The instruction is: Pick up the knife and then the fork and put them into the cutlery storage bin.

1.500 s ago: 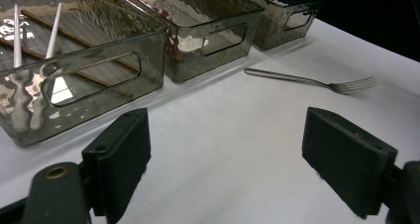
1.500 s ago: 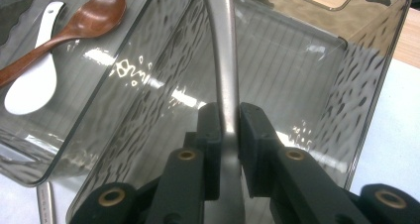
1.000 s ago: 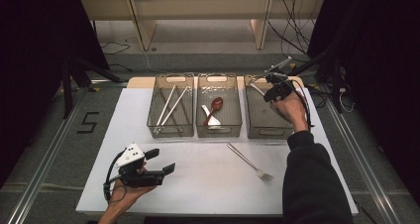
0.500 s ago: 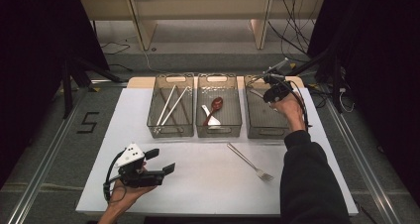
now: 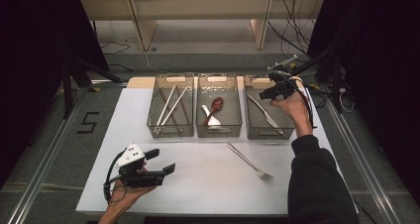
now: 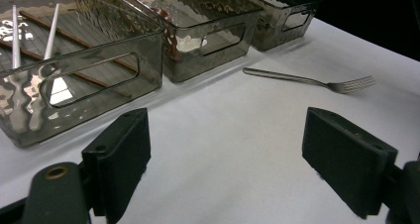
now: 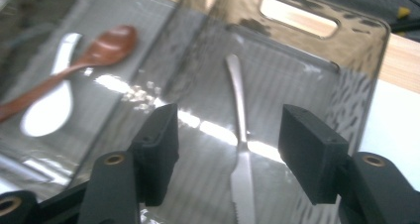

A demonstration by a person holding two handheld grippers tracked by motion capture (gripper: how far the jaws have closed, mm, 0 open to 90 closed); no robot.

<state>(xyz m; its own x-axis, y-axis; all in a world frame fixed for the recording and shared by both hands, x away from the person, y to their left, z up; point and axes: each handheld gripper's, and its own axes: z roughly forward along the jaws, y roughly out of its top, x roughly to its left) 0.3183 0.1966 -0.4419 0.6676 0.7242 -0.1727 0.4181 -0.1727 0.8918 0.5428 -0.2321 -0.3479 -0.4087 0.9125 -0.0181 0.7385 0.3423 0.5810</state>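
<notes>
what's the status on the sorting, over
Right gripper jaws just opened above knife, now lying in right bin. Left gripper open, empty. Fork on table, unobstructed.

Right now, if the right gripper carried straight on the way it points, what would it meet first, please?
Most likely the table knife lying on the floor of the right-hand bin. The right gripper, whose jaws have just been opening, hovers over it with nothing between them; depth is unclear.
</notes>
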